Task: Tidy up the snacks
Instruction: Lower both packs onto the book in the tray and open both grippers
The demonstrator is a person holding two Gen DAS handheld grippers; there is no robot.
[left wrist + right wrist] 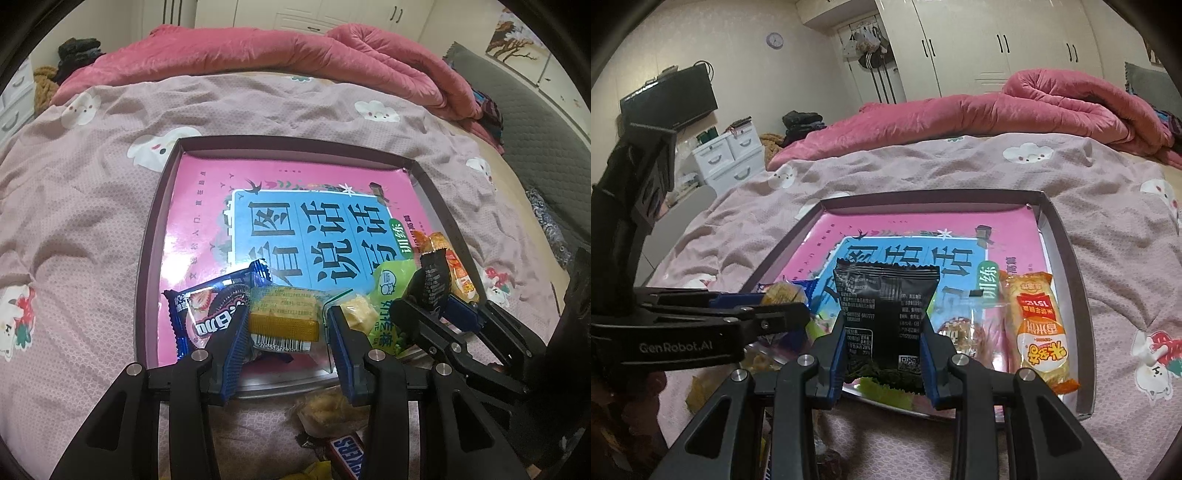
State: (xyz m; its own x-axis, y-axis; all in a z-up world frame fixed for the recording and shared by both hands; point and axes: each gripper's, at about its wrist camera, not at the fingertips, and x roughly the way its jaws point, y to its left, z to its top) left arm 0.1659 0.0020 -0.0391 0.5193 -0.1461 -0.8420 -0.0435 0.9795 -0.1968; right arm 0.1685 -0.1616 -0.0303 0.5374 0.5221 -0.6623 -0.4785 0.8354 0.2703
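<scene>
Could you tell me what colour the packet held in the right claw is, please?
Black, with small white print; the packet shows best in the right wrist view.

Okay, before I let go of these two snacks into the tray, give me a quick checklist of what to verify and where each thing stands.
1. Right gripper gripping black packet: ok.
2. Left gripper gripping clear-wrapped yellow cake: ok.
3. Black packet over the tray: ok.
4. Yellow cake over the tray: ok, near its front edge.
5. Bare landing spot under black packet: not ok, green packet lies below.
6. All loose snacks collected: not ok, Snickers bar lies outside on the bedspread.
</scene>
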